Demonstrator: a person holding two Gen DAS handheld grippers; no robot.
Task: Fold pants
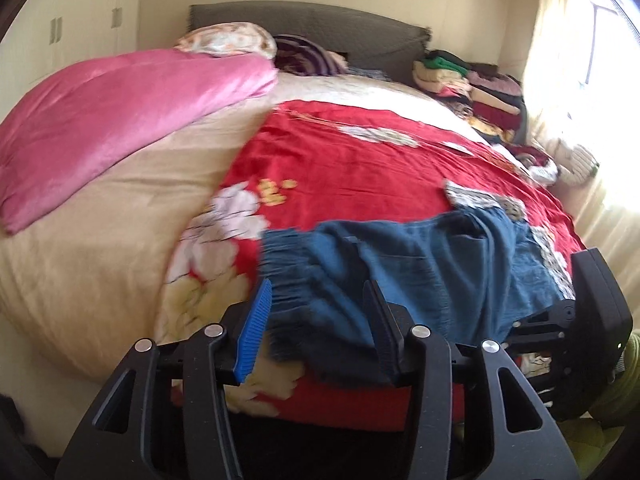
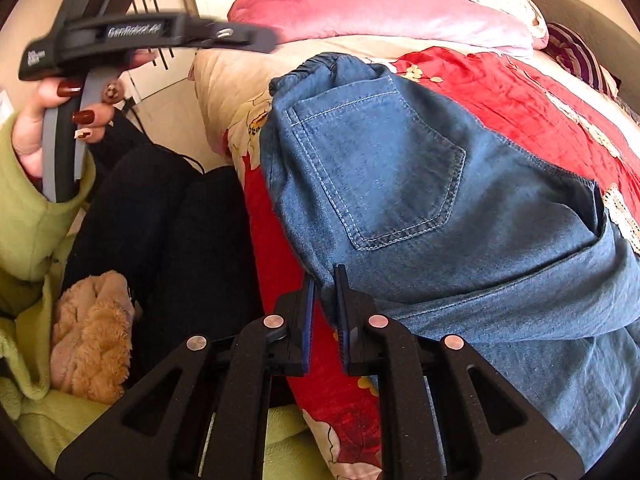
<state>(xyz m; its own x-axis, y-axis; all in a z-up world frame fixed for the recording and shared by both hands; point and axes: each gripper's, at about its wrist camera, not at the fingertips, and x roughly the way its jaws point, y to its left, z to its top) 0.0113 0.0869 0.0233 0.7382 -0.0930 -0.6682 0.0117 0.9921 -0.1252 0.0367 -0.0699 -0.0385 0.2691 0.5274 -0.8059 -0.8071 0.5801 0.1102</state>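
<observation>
Blue denim pants (image 2: 420,184) lie on red floral bedspread (image 1: 352,160) at near edge of the bed, back pocket up. Pink quilt (image 1: 120,116) piled to the left, stacked clothes (image 1: 472,80) by the headboard, window glare washes out the far right. Left gripper (image 1: 316,320) fingers spread wide over the elastic waistband, image blurred. Right gripper (image 2: 325,312) pinched narrow on a denim fold. "GenRobot" reads on the other gripper's body; smaller label illegible.

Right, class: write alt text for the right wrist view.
The right gripper pinches the edge of blue denim pants lying back-pocket up on a red floral bedspread. At upper left, a hand with dark red nails holds the left gripper.
</observation>
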